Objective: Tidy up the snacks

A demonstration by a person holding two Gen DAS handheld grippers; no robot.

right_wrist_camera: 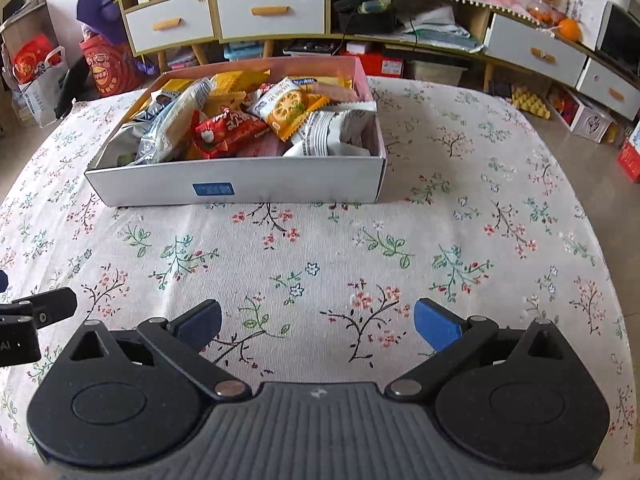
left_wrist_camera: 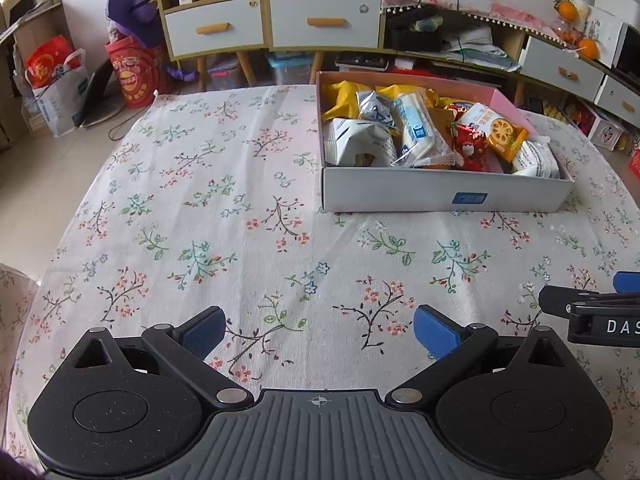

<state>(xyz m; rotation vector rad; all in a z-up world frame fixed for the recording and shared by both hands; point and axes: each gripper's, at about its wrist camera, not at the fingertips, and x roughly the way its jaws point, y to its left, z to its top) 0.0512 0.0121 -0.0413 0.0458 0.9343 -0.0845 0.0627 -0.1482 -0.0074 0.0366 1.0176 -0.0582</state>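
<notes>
The left gripper point(left_wrist_camera: 320, 330) hangs over the near part of the surface point(left_wrist_camera: 224, 216), its jaws spread wide with only flowered cloth between the blue pads point(left_wrist_camera: 434, 332); they hold nothing and touch nothing. The right gripper point(right_wrist_camera: 318, 326) is posed the same way just to the right of it: jaws wide apart, empty, clear of every packet. Each gripper shows at the edge of the other's view, so the two sit side by side and near one another.

The snack box point(left_wrist_camera: 444, 196), white outside and pink inside, rests on the cloth at the far side of the surface, well apart from both grippers. From the left wrist view it lies far and to the right; from the right wrist view it lies far and to the left. It is an open cardboard tray heaped with wrapped snacks: a red packet point(right_wrist_camera: 228, 130) near the middle, an orange-and-white packet with a lemon slice picture point(right_wrist_camera: 290, 106) leaning over it, white-and-grey packets point(right_wrist_camera: 332, 136) at the right end, a long clear-wrapped biscuit pack point(right_wrist_camera: 176, 124) toward the left, and yellow wrappers point(right_wrist_camera: 238, 80) along the far wall.

Beyond the surface stand wooden shelves with white drawers point(left_wrist_camera: 212, 26).
</notes>
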